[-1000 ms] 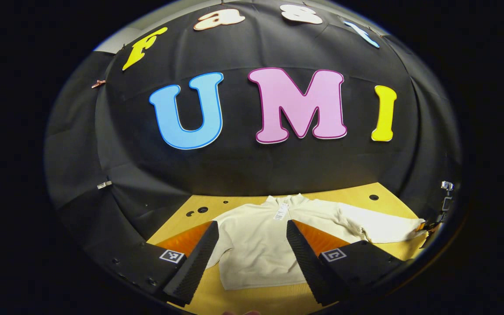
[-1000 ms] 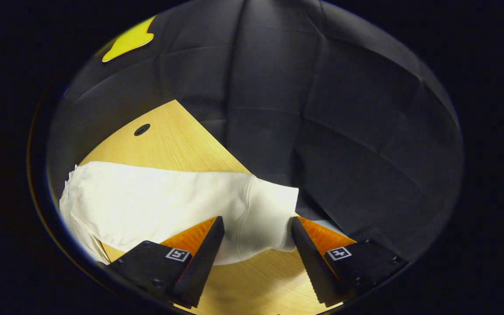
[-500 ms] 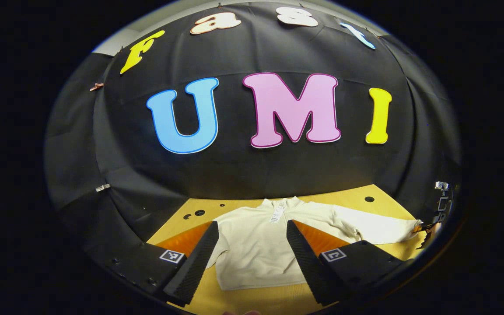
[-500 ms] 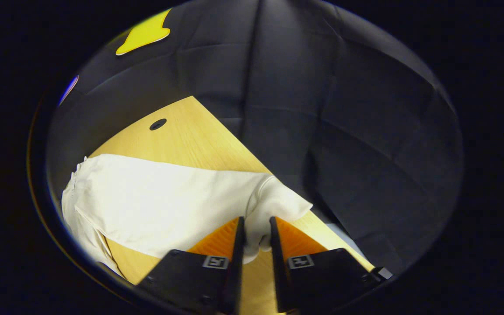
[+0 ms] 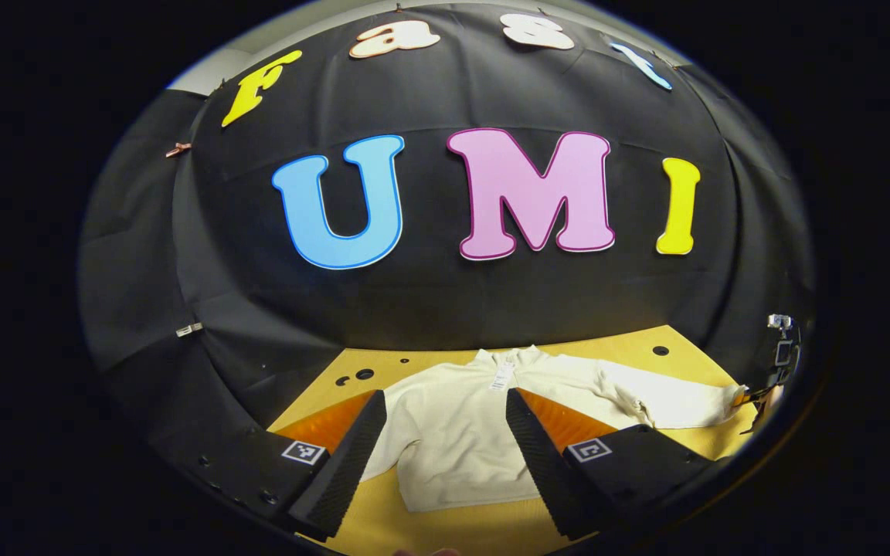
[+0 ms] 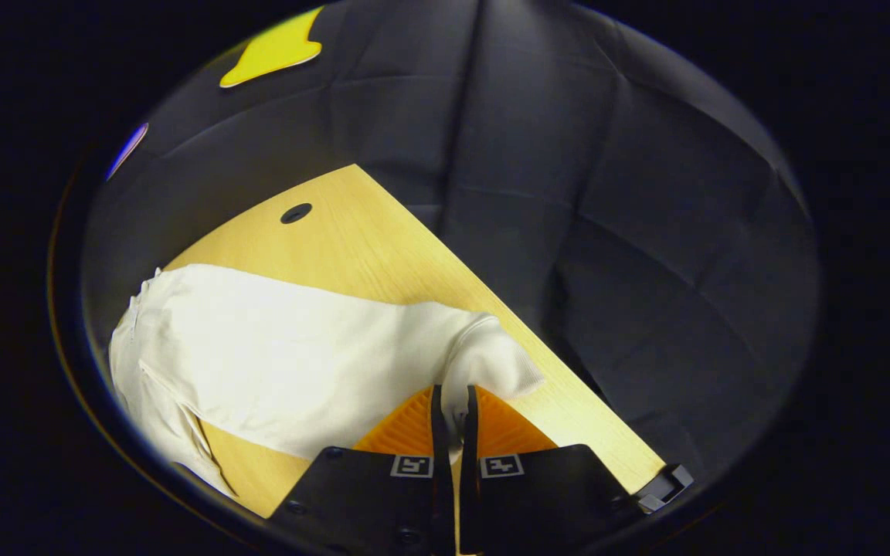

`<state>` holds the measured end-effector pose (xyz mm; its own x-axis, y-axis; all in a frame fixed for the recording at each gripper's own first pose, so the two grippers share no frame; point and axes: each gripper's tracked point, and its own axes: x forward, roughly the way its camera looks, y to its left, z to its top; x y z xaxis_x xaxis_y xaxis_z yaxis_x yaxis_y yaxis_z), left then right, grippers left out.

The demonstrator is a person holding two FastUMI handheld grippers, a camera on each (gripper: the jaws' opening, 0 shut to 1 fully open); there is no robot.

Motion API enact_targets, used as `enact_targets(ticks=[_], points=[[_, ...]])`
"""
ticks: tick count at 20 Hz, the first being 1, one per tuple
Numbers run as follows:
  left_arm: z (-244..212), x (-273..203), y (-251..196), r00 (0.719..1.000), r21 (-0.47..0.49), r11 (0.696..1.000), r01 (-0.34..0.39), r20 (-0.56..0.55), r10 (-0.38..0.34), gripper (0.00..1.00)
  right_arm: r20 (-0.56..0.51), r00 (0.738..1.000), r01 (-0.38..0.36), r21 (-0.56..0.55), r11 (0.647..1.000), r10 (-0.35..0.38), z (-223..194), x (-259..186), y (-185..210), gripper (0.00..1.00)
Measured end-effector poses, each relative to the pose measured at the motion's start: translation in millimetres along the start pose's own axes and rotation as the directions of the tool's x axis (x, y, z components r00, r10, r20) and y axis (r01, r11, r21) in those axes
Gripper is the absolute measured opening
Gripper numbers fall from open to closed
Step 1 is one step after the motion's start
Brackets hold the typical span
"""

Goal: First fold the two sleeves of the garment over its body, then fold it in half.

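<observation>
Right gripper [image 6: 451,421] clamped on the cuff [image 6: 491,363] of the sleeve [image 6: 298,340]; left gripper [image 5: 445,448] spread wide, holding nothing, above the garment [image 5: 453,440]; garment flat on the table [image 5: 630,347], collar toward the far wall, hem near; sleeve stretched sideways; apparently no fold done, all steps left.

A black cloth wall [image 5: 445,301] hangs in soft creases behind a light wooden counter [image 5: 630,344], and it wraps around the sides of the booth as well. In the left gripper view the counter's far edge meets the cloth, with a few dark round holes [image 5: 364,374] in the wood near its back left corner and another hole [image 5: 660,350] toward the right. In the right gripper view the counter's edge runs diagonally against the draped cloth [image 6: 646,232], and one round hole [image 6: 296,213] shows near its far corner.
</observation>
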<state>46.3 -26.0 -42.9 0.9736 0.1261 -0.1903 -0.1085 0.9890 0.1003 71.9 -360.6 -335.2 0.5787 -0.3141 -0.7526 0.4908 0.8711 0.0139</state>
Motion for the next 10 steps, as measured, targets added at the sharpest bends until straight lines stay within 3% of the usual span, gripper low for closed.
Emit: enact_targets(ticks=[5,10], points=[[-1.8,-8.7,37.5,0.999,-0.037,0.999,-0.033,0.013,0.034,0.98,0.098,0.995,-0.033,-0.005,0.999,0.033,58.2,-45.1,40.3,0.07],[-4.5,-17.0,79.8,0.996,-0.058,0.995,-0.077,0.035,0.079,0.98,0.201,0.973,-0.076,-0.183,0.980,0.112,112.1,-87.1,107.2,0.07]])
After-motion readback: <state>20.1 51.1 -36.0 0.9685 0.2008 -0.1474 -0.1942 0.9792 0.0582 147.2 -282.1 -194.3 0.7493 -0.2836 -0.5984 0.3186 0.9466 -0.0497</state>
